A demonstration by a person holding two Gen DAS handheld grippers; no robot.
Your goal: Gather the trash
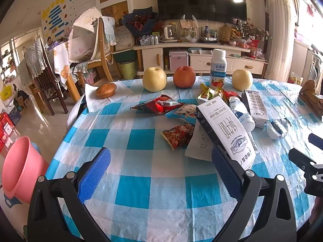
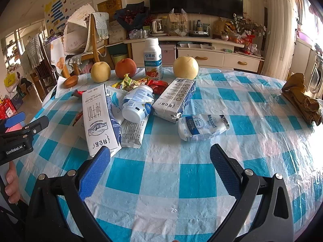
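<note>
Left gripper [image 1: 160, 173]: jaws spread wide, nothing between the blue pads, hovering over the blue-and-white checked tablecloth [image 1: 141, 191]. Right gripper [image 2: 160, 168]: likewise wide apart and empty.

Trash sits mid-table in a loose heap. White milk carton [image 2: 101, 121] lying flat with large Chinese print, its near end just beside the right gripper's left pad. Second milk carton [image 2: 174, 98] lies behind it. Between them a crushed white bottle [image 2: 137, 104] marked "MAGIC…" (partly legible). A flattened pouch [image 2: 202, 127] reading "MAGICDAY" lies apart, to the right. Red snack wrappers [image 1: 177, 135] lie left of the heap.

Back row, upright: yogurt bottle [image 2: 153, 60] labelled "AMBROSIAL", two yellow pears [image 2: 185, 67], one red apple [image 2: 125, 67]. Pink bin [image 1: 18, 169] sits off the table's left edge. The left gripper's body reads "GenRobot.AI" in the right wrist view.
</note>
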